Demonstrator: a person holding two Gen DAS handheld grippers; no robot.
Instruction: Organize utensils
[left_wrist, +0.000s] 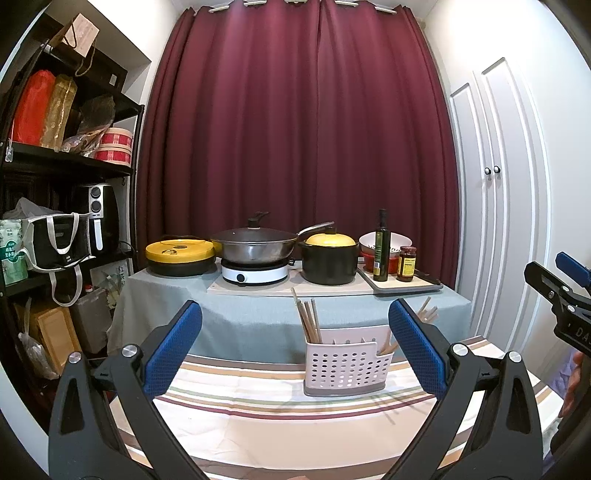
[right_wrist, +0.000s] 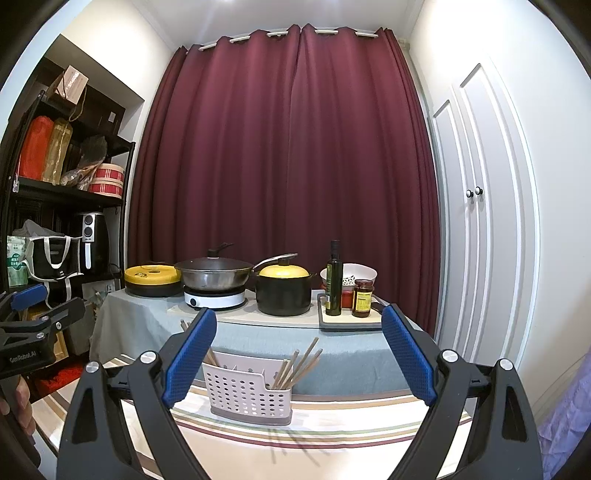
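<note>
- Dark red curtain (left_wrist: 295, 129): covers the rear wall.
- Grey-clothed table (left_wrist: 258, 310): carries the cookware along its far edge.
- Yellow-lidded electric pan (left_wrist: 180, 254): far left corner.
- Lidded wok (left_wrist: 255, 245): seated on a white induction hob (left_wrist: 254, 274).
- Black pot (left_wrist: 328, 264), yellow lid: right of the hob.
- Oil bottle (left_wrist: 381, 247) and sauce jar (left_wrist: 407, 264): on a tray (left_wrist: 406, 286), far right corner.
- Black shelving (left_wrist: 66, 162): left wall.

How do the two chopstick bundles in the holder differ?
The left chopstick bundle stands nearly upright and tight together; the right chopstick bundle leans rightward and fans apart. They sit in compartments at opposite ends of the perforated utensil holder. Both are light wood.
</note>
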